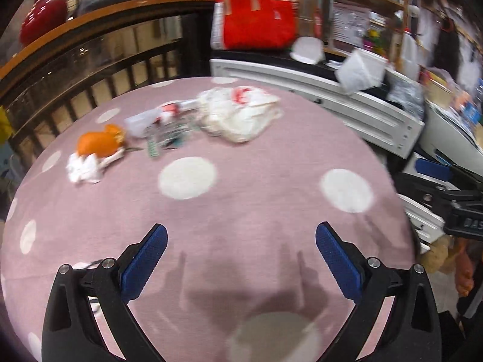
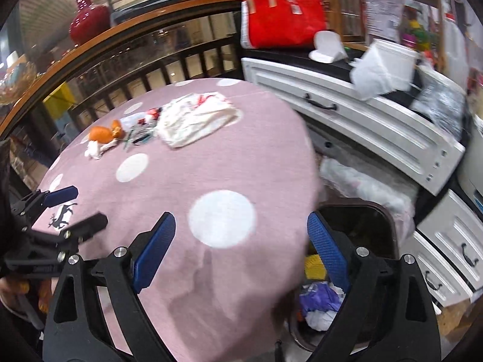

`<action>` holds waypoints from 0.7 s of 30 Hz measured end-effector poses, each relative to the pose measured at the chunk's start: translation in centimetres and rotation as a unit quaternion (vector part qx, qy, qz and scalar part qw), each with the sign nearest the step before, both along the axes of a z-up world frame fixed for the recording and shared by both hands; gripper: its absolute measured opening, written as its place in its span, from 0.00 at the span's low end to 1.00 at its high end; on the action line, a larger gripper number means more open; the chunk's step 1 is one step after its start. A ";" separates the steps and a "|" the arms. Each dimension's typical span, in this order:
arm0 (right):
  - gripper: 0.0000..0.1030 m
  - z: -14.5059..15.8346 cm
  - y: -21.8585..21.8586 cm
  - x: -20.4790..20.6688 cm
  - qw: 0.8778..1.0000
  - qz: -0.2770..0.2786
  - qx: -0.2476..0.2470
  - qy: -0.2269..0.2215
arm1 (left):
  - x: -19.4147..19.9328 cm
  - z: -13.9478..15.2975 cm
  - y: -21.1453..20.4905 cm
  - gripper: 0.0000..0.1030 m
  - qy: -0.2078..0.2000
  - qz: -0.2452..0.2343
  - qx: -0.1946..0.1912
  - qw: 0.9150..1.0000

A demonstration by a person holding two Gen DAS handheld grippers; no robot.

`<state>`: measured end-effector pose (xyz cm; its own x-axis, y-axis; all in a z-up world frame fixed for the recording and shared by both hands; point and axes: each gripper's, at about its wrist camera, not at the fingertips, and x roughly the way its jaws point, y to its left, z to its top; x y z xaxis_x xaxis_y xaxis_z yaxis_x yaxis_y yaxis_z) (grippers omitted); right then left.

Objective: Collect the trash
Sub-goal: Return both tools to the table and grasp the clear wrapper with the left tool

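Note:
Trash lies at the far side of a round pink table with white dots (image 1: pixel 241 199): orange peel (image 1: pixel 101 142), a crumpled white tissue (image 1: pixel 83 167), small wrappers (image 1: pixel 164 134) and a white plastic bag with red print (image 1: pixel 241 113). The same peel (image 2: pixel 105 132), tissue (image 2: pixel 93 150) and bag (image 2: pixel 196 117) show in the right wrist view. My left gripper (image 1: pixel 241 235) is open and empty above the near table. My right gripper (image 2: pixel 241 226) is open and empty over the table's right edge. A trash bin (image 2: pixel 347 271) with several scraps stands below the right fingers. The left gripper also shows in the right wrist view (image 2: pixel 81 208).
A white drawer cabinet (image 2: pixel 377 126) stands right of the table with a red bag (image 2: pixel 286 12) and white containers (image 2: pixel 383 66) on it. A dark wooden railing (image 1: pixel 105 69) runs behind the table. A red vase (image 2: pixel 87 18) sits on the ledge.

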<state>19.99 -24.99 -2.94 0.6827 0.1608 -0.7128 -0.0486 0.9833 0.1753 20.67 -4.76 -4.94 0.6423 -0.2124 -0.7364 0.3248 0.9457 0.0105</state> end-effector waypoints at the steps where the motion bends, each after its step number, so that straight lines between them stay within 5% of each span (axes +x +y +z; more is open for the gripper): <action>1: 0.86 0.0 0.6 0.4 1.000 0.005 -0.001 0.001 | 0.4 -0.1 1.0 0.94 0.001 0.012 0.000 1.000; 8: 0.86 0.0 5.4 4.8 0.998 0.057 -0.020 0.003 | 3.0 -0.1 7.2 0.94 0.008 0.085 -0.030 0.996; 16: 0.86 -1.0 11.5 11.8 0.989 0.108 -0.099 0.000 | 5.5 -0.5 8.6 0.94 0.017 0.090 -0.034 0.995; 21: 0.69 -3.3 13.4 16.5 0.984 0.106 -0.139 0.023 | 6.6 -1.1 8.4 0.94 0.026 0.081 -0.032 0.996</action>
<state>36.50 -11.56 -6.20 0.6209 0.0907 -0.7787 -0.2565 0.9621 -0.0924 27.26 3.63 -6.06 0.6332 -0.1568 -0.7580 0.1666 0.9839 -0.0644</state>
